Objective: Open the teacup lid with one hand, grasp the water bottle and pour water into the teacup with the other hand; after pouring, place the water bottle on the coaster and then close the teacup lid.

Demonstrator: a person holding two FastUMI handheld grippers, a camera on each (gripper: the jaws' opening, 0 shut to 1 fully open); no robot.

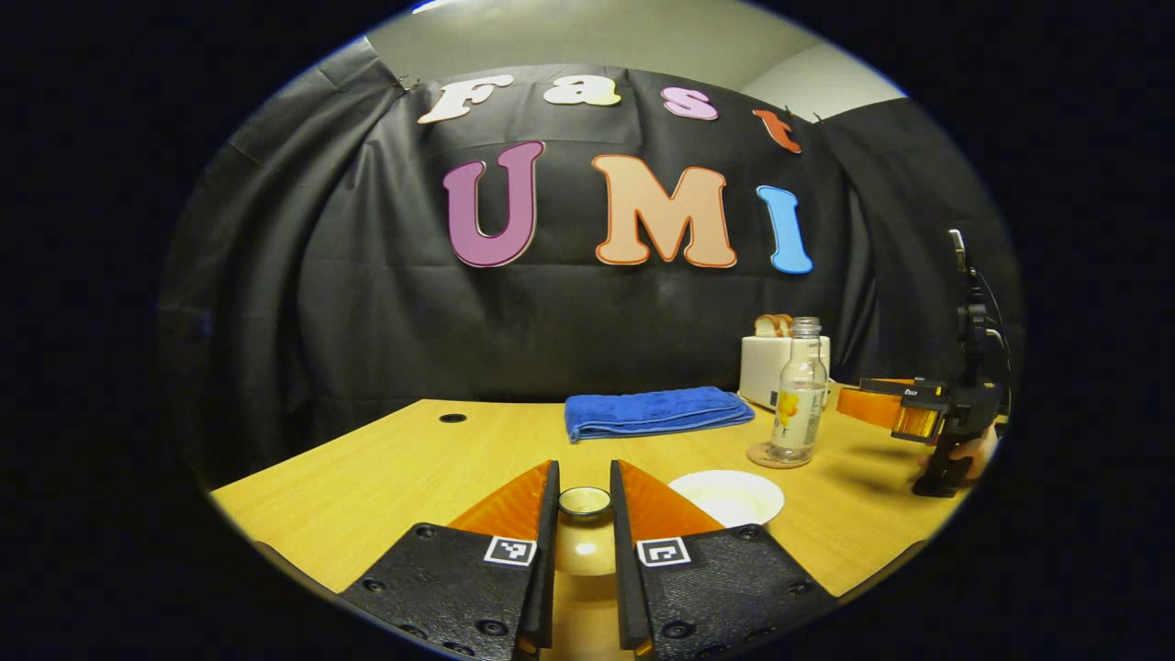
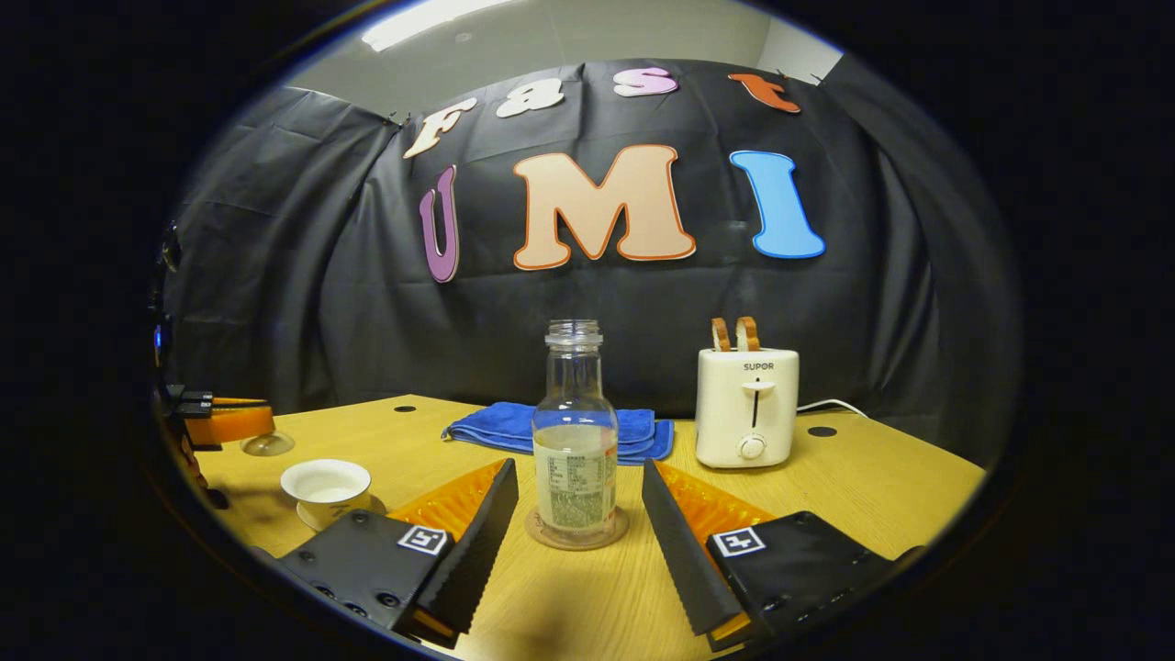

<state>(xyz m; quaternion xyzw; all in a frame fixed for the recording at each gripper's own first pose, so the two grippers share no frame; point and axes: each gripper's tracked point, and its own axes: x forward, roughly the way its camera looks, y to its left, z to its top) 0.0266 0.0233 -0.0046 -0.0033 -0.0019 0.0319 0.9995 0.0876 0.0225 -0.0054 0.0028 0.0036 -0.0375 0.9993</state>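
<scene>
My left gripper is shut on the round knob of the teacup lid, holding the lid above the table. In the right gripper view the same gripper holds the lid at the far left, up and behind the cup. The white teacup stands uncovered. The clear water bottle, uncapped and part full, stands upright on a round coaster. My right gripper is open with the bottle between its fingertips, untouched. It appears right of the bottle.
A folded blue towel lies behind the bottle. A white toaster with toast in it stands at the back right. A hand holds the right gripper. The wooden table has small round holes.
</scene>
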